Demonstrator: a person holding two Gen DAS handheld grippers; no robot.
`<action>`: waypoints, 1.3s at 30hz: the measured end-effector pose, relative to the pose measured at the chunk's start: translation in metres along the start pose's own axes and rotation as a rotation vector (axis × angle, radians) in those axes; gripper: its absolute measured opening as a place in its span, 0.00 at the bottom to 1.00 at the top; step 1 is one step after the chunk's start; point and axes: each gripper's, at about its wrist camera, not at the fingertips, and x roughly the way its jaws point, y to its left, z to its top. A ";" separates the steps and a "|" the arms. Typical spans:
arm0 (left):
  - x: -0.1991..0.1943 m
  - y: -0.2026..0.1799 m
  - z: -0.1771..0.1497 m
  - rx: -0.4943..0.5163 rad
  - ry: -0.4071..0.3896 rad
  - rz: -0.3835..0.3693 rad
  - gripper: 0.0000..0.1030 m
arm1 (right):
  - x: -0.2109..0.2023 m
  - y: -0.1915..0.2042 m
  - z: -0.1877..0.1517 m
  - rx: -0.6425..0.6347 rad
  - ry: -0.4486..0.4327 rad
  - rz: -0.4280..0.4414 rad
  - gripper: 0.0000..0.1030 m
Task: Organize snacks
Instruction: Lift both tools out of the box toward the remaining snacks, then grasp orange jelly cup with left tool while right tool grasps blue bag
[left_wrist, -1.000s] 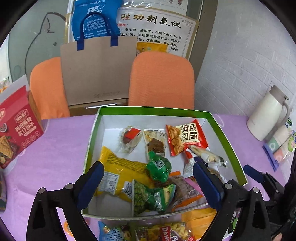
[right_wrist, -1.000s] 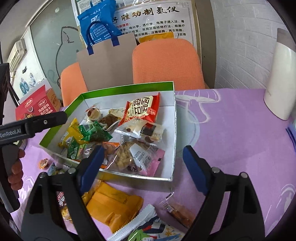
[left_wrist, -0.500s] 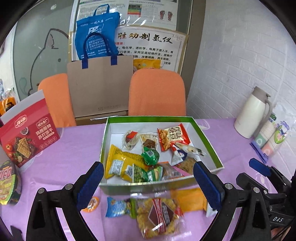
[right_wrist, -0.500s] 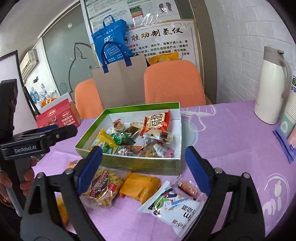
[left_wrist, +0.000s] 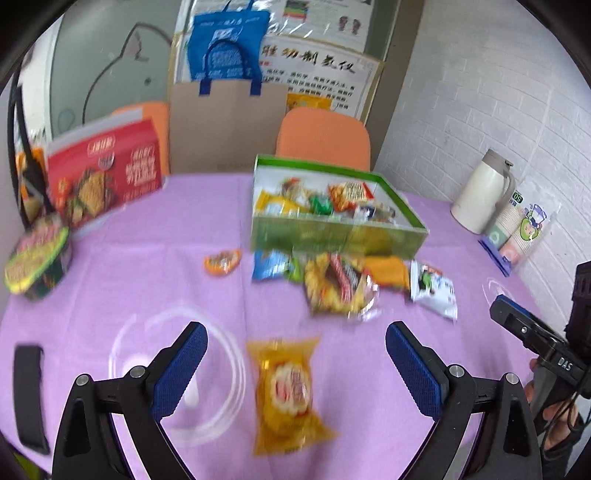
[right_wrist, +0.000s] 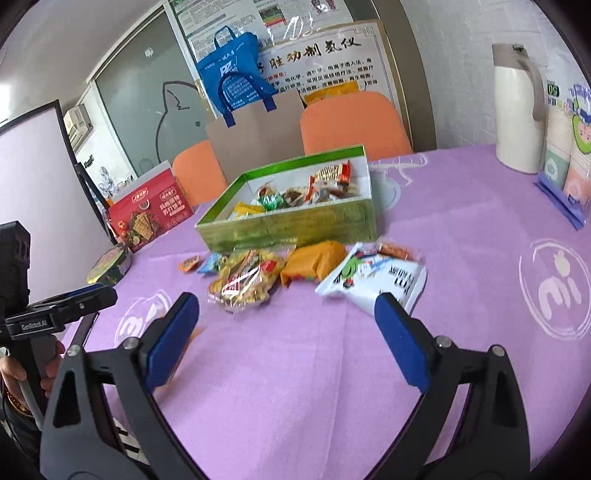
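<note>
Yellow snack packet (left_wrist: 286, 391): glossy crinkled plastic pouch, oblong, with a round red-and-white label at its middle. It lies flat on the cloth between the left gripper's fingers, touching neither; its long axis runs away from the camera, the far crimped end tipped slightly left.
Left gripper (left_wrist: 295, 363): spread wide and empty, black arms with blue ribbed pads.
Right gripper (right_wrist: 286, 341): likewise gaping with nothing in it, over bare cloth, well short of the loose snacks.
Green box (right_wrist: 288, 230): rectangular open carton, shiny green outside, white inside, holding mixed wrapped snacks.
Loose snacks: lined up just before the box's near wall. A clear bag of yellow puffs (right_wrist: 245, 278), an orange packet (right_wrist: 314, 262), a white printed pouch (right_wrist: 373, 277), a small blue packet (left_wrist: 271, 264), and a small round orange sweet (left_wrist: 221, 261).
Tablecloth (right_wrist: 461, 229): lilac fabric with white circular prints.
Edges: a red cardboard biscuit box (left_wrist: 103, 177) and an instant noodle bowl (left_wrist: 37, 254) to the left, a cream thermos jug (left_wrist: 484, 194) to the right.
</note>
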 end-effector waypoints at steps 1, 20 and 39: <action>0.000 0.006 -0.009 -0.014 0.008 -0.008 0.96 | 0.003 0.001 -0.005 -0.002 0.018 0.003 0.93; 0.108 0.078 0.066 0.039 0.053 0.101 0.75 | 0.035 0.035 -0.010 -0.076 0.099 -0.026 0.75; 0.139 0.111 0.051 0.019 0.191 0.011 0.41 | 0.186 0.138 0.050 -0.437 0.281 0.092 0.58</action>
